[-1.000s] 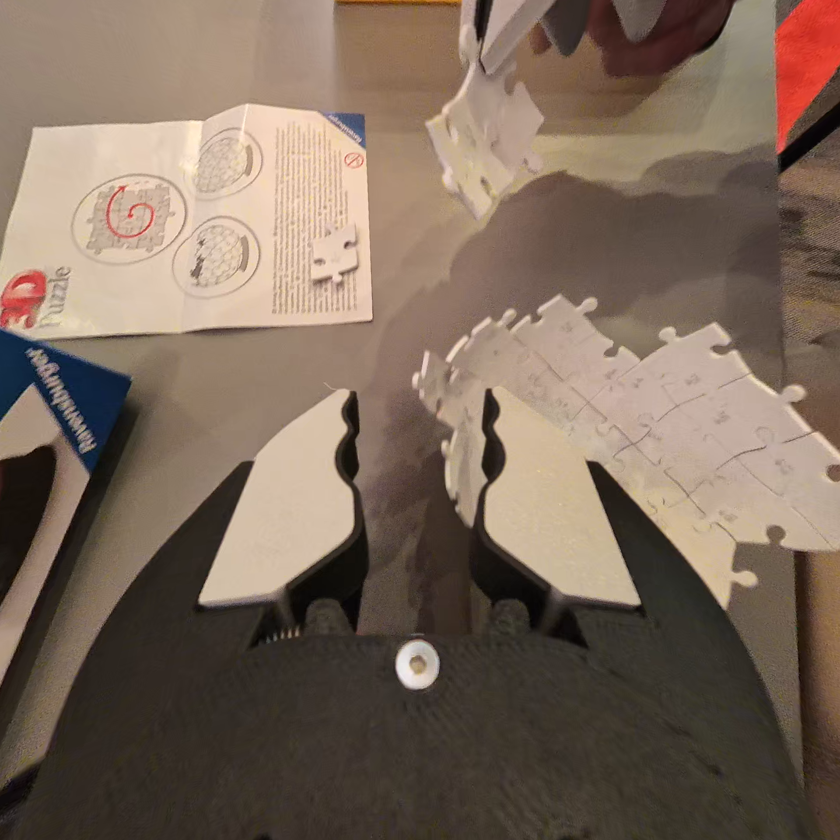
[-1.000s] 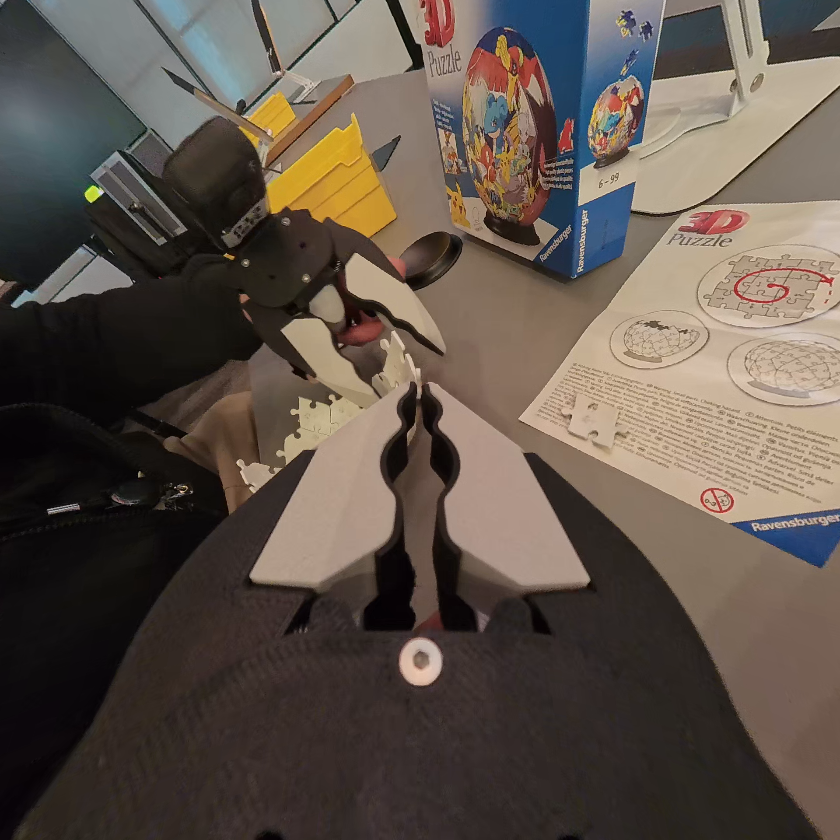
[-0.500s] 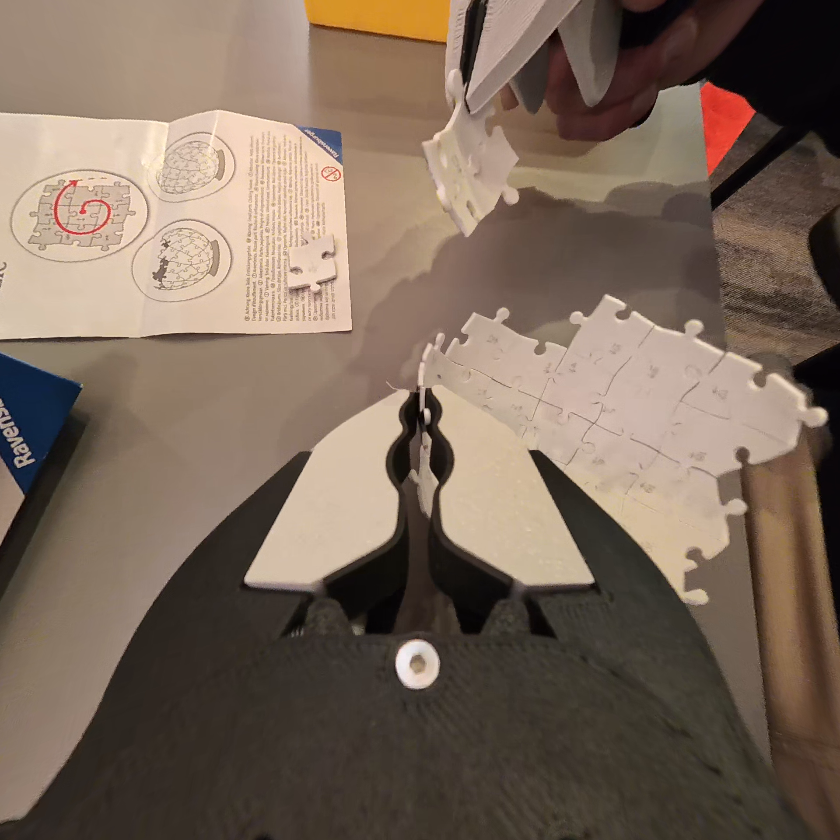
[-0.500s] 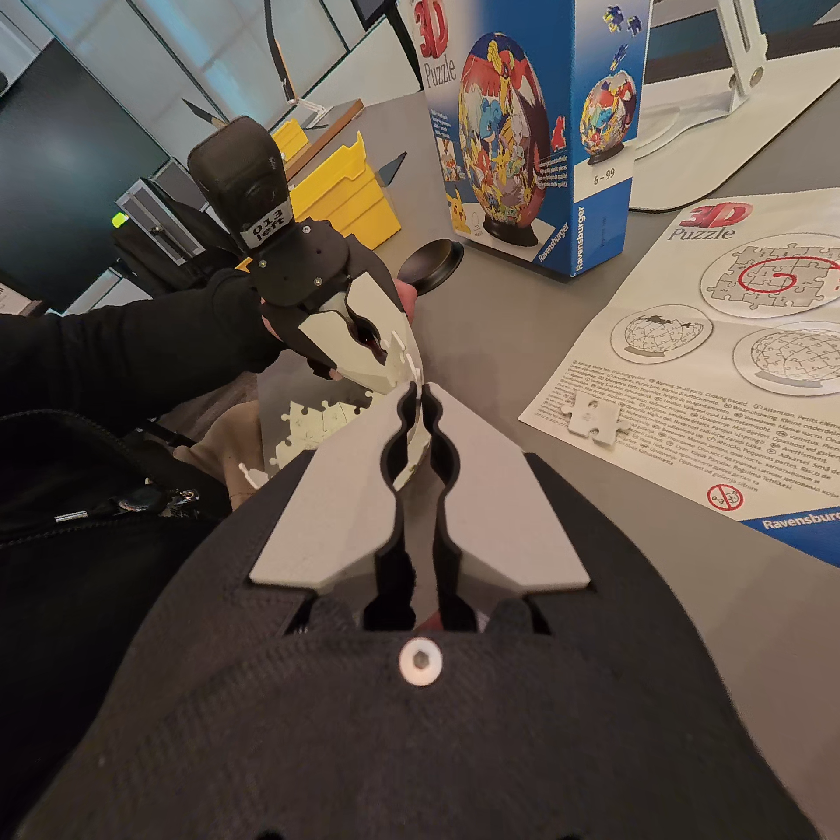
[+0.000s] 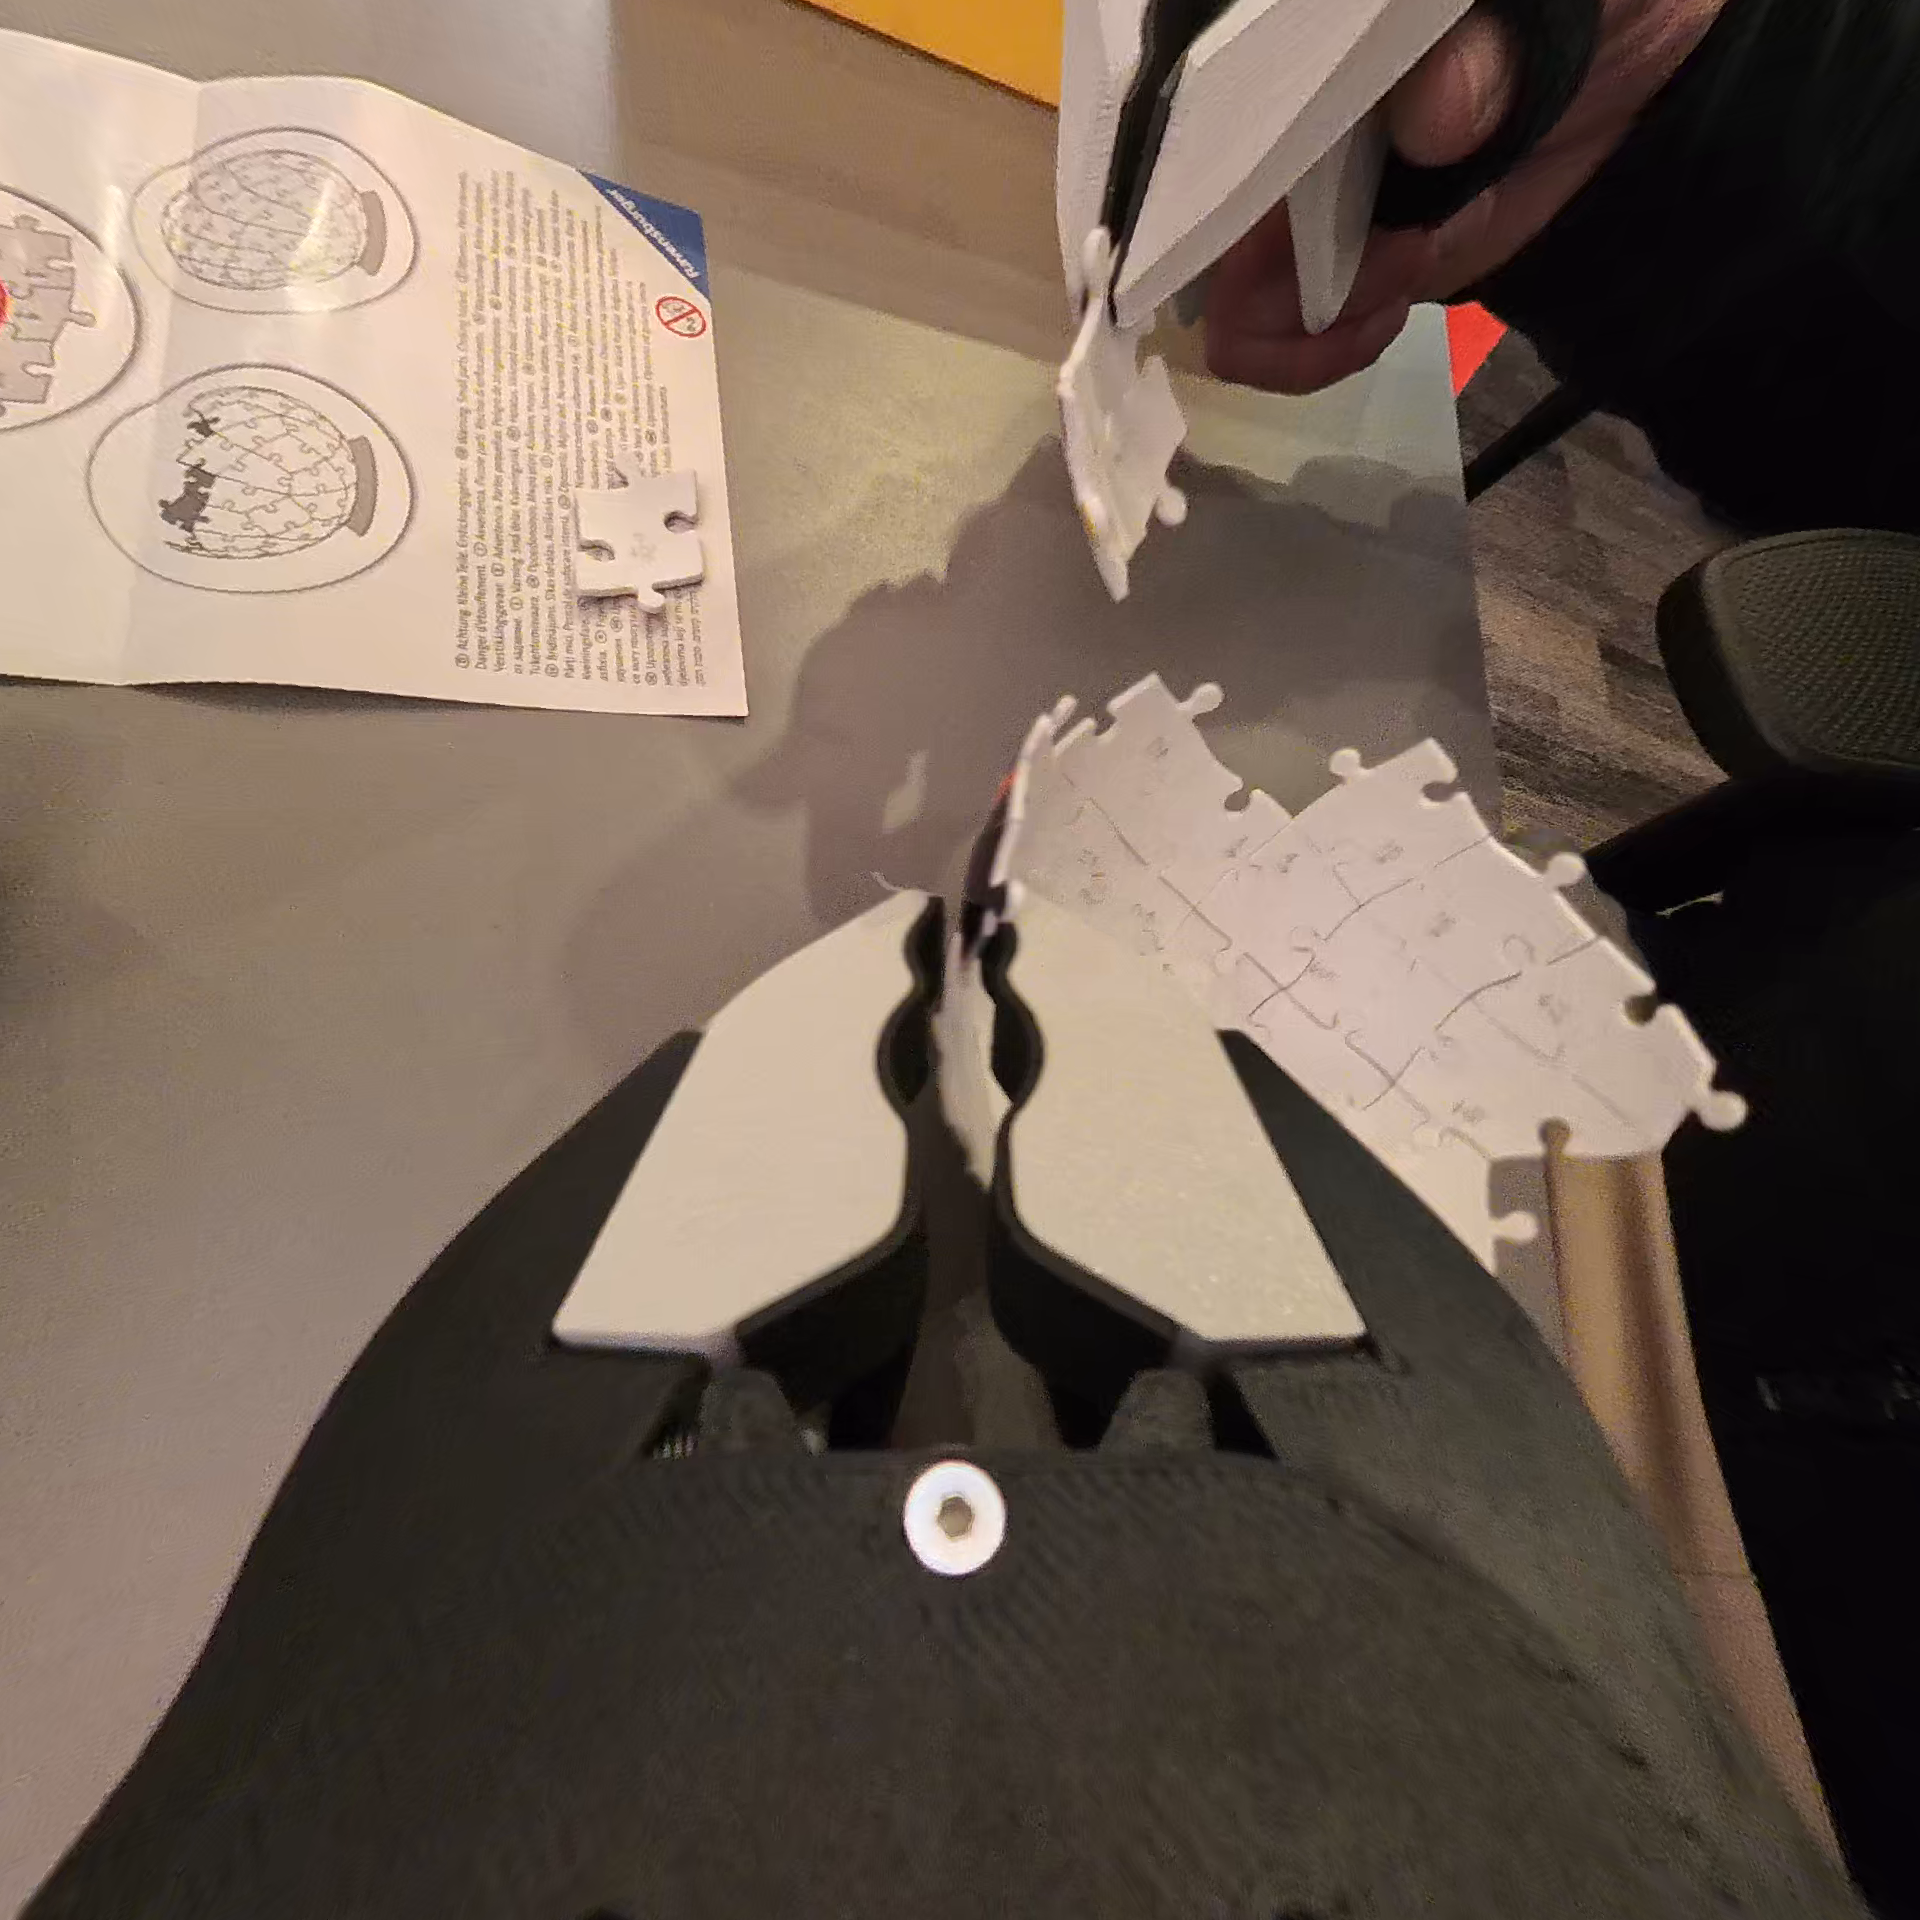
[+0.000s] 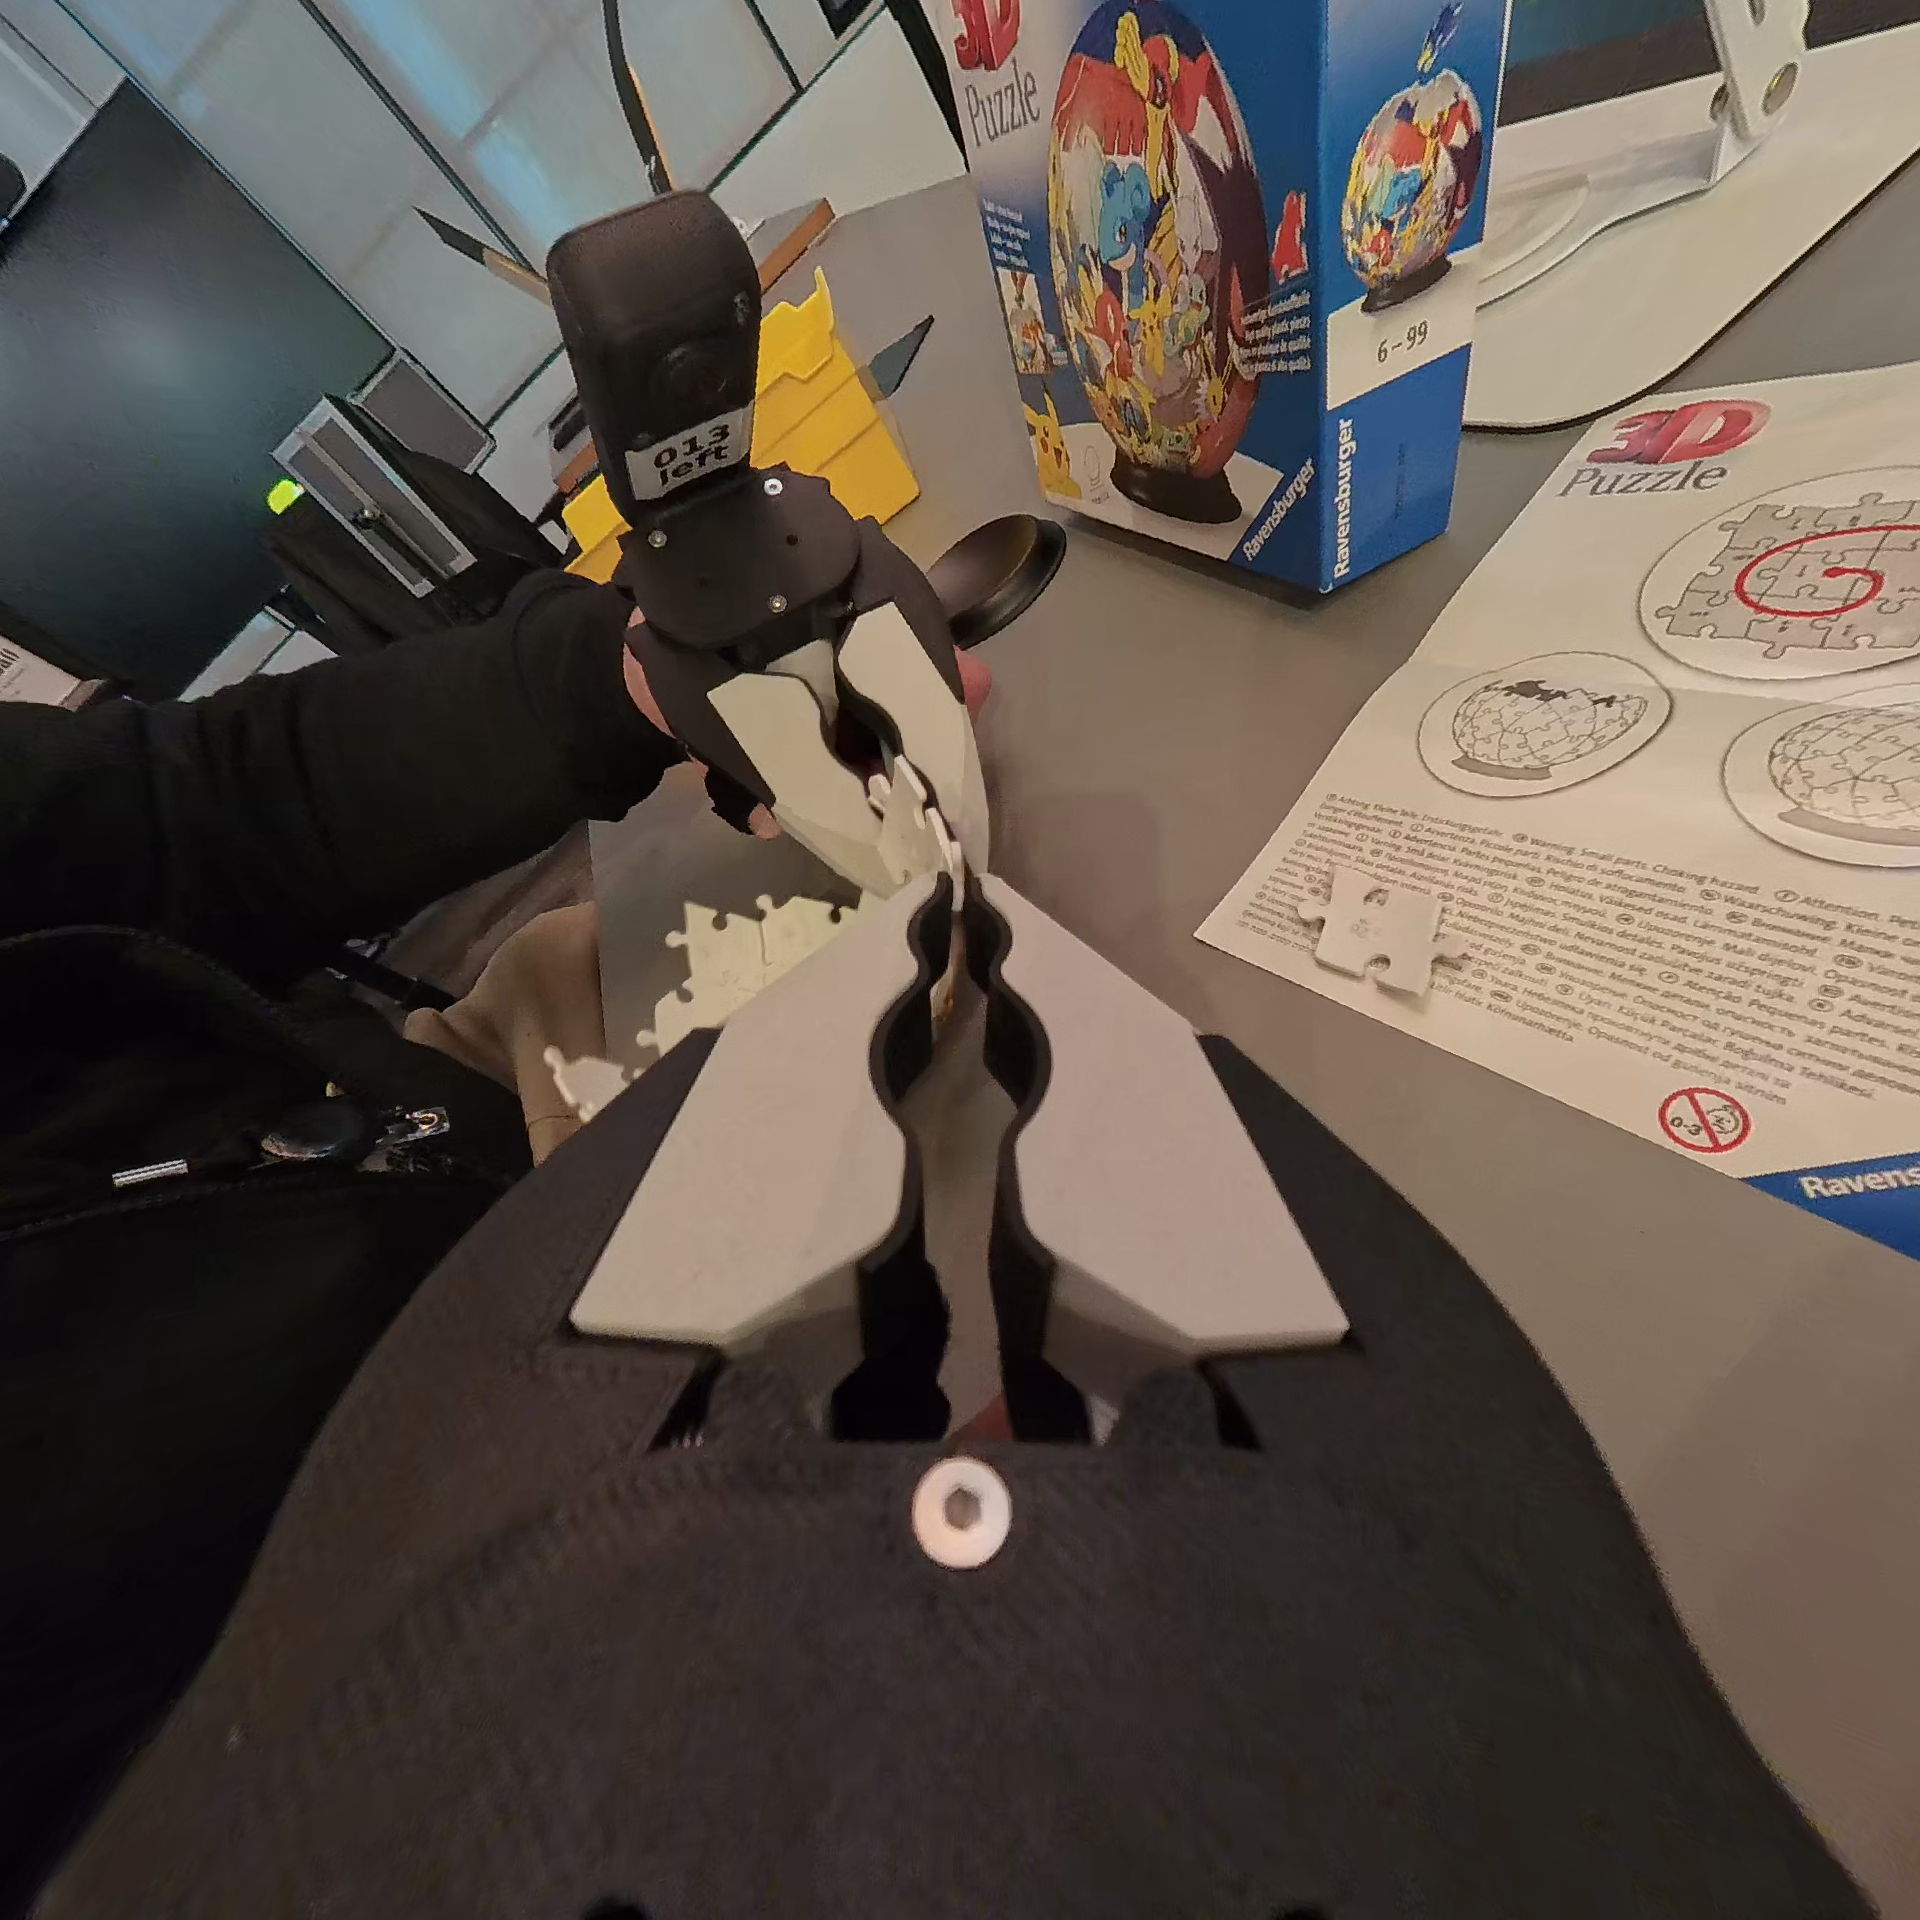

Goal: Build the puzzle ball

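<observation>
My left gripper [image 5: 966,920] is shut on the edge of a large curved section of joined white puzzle pieces [image 5: 1351,935] and holds it above the grey table. My right gripper [image 5: 1103,296] comes in from the top, shut on a small cluster of white pieces [image 5: 1122,447] hanging a little above the section. In the right wrist view my right gripper [image 6: 961,894] is shut with the cluster [image 6: 948,1003] mostly hidden between its fingers. It nearly meets my left gripper [image 6: 935,868] and the section [image 6: 748,945]. One loose piece [image 5: 639,540] lies on the leaflet.
An unfolded instruction leaflet [image 6: 1610,831] lies on the table. The blue puzzle box [image 6: 1226,270] stands behind it beside a black round stand [image 6: 997,582] and a yellow bin [image 6: 810,416]. The table edge and a black chair [image 5: 1787,665] are at the right. Tip to tip, the grippers are about 9 cm apart.
My left gripper closed on the edge of the large section and lifted it off the table. My right gripper with the small cluster moved closer to it.
</observation>
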